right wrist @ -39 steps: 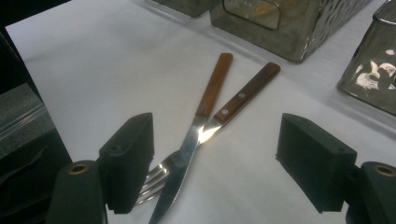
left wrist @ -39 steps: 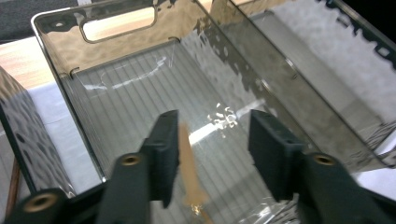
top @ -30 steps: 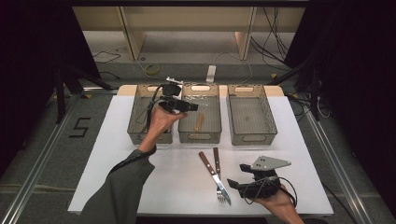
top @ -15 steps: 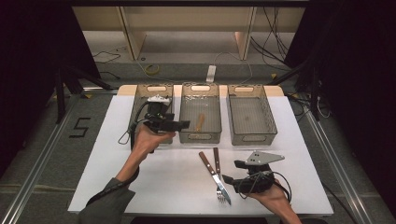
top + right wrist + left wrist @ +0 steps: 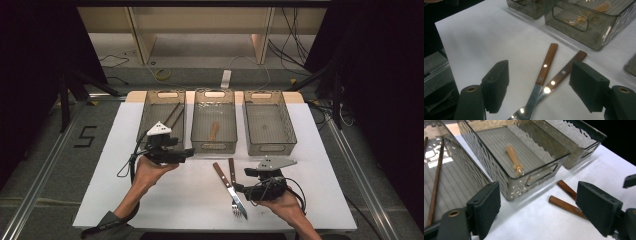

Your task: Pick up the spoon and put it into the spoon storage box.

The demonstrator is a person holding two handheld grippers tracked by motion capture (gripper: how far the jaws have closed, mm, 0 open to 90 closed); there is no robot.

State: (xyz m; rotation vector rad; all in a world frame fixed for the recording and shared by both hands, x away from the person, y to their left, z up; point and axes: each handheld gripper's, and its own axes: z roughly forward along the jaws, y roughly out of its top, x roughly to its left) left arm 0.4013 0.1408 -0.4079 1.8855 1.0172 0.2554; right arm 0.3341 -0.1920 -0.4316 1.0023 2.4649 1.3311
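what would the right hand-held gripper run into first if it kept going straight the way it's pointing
Probably the two wooden-handled utensils: the knife and the fork lie right between the open jaws of the right hand-held gripper. Beyond them stands the middle bin, though depth is hard to judge.

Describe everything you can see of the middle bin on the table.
The middle bin is a rectangular tray of smoky, translucent plastic with rippled walls, a ribbed floor and a cut-out handle in its end wall. It stands upright on the white table, between two similar bins, close beside them. Inside lies one pale orange plastic utensil, flat on the floor. A fork and a knife lie just in front, not touching it.
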